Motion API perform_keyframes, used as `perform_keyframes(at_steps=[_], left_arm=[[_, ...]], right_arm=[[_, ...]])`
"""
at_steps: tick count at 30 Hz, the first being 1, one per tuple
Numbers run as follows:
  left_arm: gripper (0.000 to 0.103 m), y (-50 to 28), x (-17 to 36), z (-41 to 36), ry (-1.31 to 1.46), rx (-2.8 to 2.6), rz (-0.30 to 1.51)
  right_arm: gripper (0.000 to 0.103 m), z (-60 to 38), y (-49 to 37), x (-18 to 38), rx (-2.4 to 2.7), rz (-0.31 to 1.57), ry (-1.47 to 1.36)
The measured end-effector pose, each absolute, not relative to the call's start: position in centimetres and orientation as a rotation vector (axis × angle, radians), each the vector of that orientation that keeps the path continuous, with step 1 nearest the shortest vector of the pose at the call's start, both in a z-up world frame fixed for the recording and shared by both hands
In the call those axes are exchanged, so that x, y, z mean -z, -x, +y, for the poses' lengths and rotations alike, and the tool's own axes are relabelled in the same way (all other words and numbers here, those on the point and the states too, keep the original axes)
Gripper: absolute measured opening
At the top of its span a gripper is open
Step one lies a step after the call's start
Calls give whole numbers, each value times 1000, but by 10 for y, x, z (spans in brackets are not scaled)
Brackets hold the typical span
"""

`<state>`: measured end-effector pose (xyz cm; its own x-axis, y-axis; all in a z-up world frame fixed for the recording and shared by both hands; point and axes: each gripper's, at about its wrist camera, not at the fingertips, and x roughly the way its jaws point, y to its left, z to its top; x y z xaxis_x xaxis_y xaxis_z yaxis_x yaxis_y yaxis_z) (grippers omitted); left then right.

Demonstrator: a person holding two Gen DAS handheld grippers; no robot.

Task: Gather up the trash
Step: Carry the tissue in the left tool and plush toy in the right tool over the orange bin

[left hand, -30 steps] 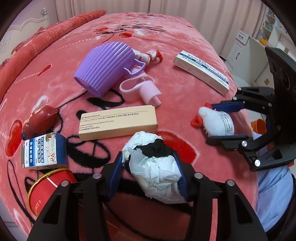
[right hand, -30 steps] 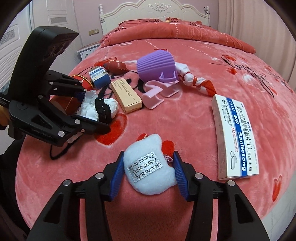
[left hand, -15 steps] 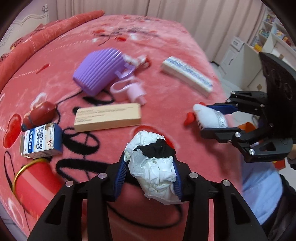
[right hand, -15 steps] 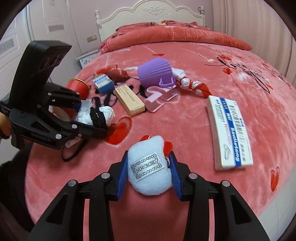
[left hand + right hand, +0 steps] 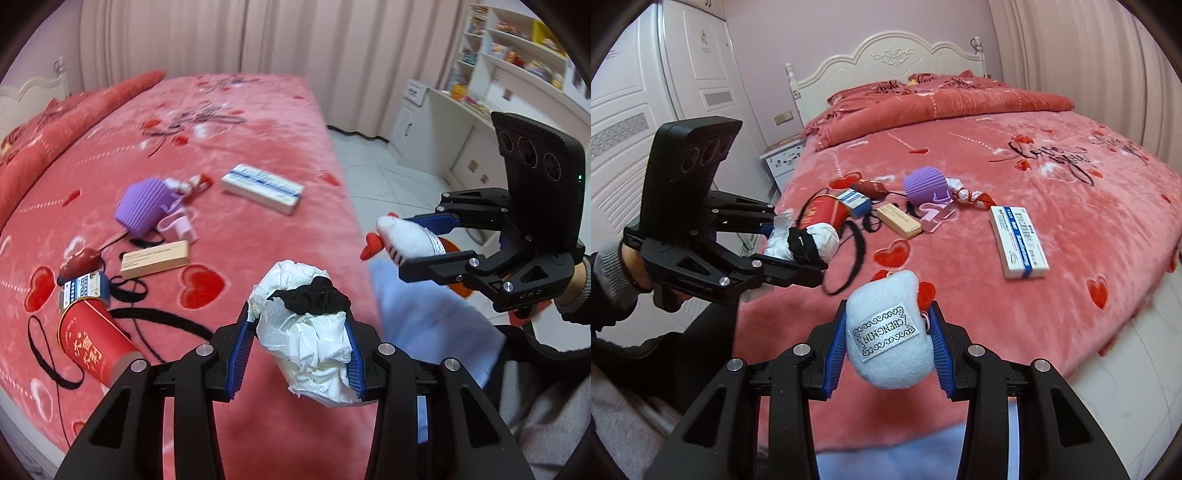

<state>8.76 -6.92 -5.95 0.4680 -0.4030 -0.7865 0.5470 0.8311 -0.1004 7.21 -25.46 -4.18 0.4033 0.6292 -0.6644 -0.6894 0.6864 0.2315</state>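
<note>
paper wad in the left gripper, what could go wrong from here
The left gripper clamps only the lower part of the crumpled paper wad; the black scrap sits loose on top and could slip off on the way. The right gripper holds a white plush toy, which looks like a keepsake, not trash, so it might be binned by mistake.
</note>
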Motion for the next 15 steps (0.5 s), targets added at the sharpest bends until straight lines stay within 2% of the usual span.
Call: perform_keyframes(at_steps=[8,15], left_arm=[[45,-49,48,-104,-223,675,884],[45,-40,42,-168,-300,799,857]], right_arm=[[41,-302,-4,23,-759,763,24],[41,-362,28,17,-639,737,-38]])
